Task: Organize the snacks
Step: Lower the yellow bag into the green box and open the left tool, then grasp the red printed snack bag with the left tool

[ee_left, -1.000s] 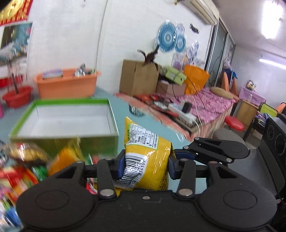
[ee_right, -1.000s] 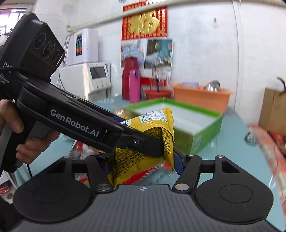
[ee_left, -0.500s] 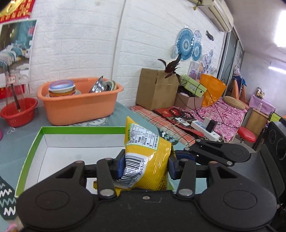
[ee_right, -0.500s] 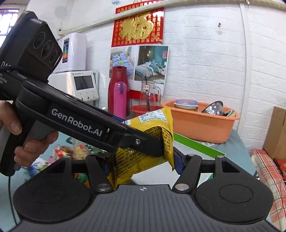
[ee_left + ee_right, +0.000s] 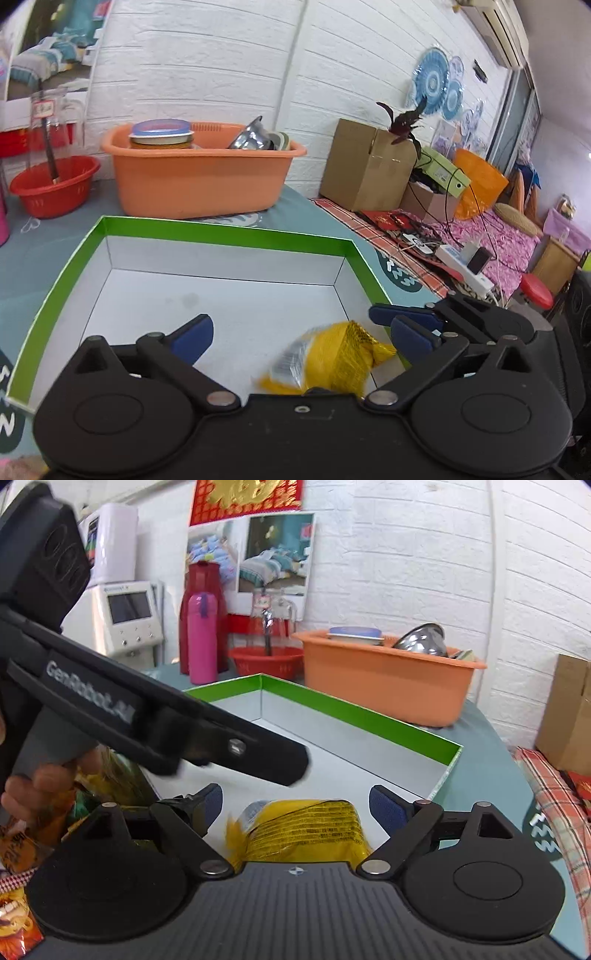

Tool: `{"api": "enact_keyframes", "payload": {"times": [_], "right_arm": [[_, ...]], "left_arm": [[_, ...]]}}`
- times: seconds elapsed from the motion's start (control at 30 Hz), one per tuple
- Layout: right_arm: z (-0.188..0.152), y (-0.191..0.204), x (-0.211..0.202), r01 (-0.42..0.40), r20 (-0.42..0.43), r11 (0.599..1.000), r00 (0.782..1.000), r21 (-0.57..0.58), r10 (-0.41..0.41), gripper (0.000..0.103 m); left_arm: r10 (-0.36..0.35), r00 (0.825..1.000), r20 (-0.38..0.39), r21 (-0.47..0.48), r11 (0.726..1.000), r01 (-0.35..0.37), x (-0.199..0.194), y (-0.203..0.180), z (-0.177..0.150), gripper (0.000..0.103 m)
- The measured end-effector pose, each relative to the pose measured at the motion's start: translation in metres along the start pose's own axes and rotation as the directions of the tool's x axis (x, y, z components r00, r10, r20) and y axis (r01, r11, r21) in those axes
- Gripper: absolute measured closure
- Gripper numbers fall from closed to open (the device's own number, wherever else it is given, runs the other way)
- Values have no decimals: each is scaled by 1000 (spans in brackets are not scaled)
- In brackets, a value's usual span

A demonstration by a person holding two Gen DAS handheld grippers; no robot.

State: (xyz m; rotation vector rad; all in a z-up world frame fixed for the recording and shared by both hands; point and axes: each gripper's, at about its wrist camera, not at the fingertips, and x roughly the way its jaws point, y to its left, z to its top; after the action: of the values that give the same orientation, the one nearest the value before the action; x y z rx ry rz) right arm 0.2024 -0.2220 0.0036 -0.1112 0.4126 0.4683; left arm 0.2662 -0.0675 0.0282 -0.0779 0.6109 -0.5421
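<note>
With both my sets of fingers spread and empty, the yellow snack bag (image 5: 301,830) lies loose (and blurred) inside the green box (image 5: 221,230), where my withdrawing fingers could snag it.

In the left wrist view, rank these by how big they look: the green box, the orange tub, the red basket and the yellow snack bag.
1. green box, nearest and widest
2. orange tub
3. and 4. red basket and yellow snack bag look alike; the bag is blurred, partly hidden and closer, so unranked.
</note>
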Motion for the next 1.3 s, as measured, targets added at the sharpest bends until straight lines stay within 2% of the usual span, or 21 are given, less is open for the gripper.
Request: {"api": "enact_keyframes", "payload": {"times": [0.07,0.17,0.3,0.4,0.53,0.63,0.73,0.9,0.93,0.97,1.03,1.23,1.3], "right_arm": [[4,0,-10,12,1,1000,1000,10,-12,0],[13,5,-44,19,89,999,996,44,-23,0],[20,22,-93,23,155,998,987,57,-31,0],[14,36,-120,17,157,998,987,64,-27,0],[-8,47,-139,-16,122,992,993,122,1,0],[-29,56,-138,-25,55,984,998,179,15,0],[-52,63,-136,-45,-13,967,999,253,50,0],[-76,68,-123,-51,-107,921,989,386,100,0],[-79,69,-122,-53,-111,916,988,399,105,0],[-81,70,-122,-56,-112,912,988,407,111,0],[-82,71,-121,-59,-115,906,986,419,118,0],[-80,71,-112,-64,-118,893,985,445,129,2],[-81,71,-109,-74,-113,884,983,462,142,5]], "left_arm": [[18,1000,24,-23,1000,-17,-18,-2,3,0],[45,996,72,-56,998,-41,-58,-10,3,0],[64,991,114,-57,997,-58,-108,-28,-13,0],[68,991,116,-54,997,-62,-135,-39,-34,0],[33,995,89,-57,998,-28,-154,-49,-71,0],[26,998,54,-84,996,-21,-159,-48,-97,0],[10,1000,12,-150,989,-8,-156,-38,-117,0],[-14,998,-62,-231,973,-1,-143,-21,-129,0],[-17,997,-71,-241,970,-1,-140,-17,-130,4],[-23,996,-82,-249,969,1,-137,-14,-130,17],[-39,994,-98,-268,963,12,-130,-9,-130,33],[-73,991,-114,-278,960,38,-120,-7,-128,34],[-78,989,-126,-263,964,43,-116,-10,-130,39]]}}
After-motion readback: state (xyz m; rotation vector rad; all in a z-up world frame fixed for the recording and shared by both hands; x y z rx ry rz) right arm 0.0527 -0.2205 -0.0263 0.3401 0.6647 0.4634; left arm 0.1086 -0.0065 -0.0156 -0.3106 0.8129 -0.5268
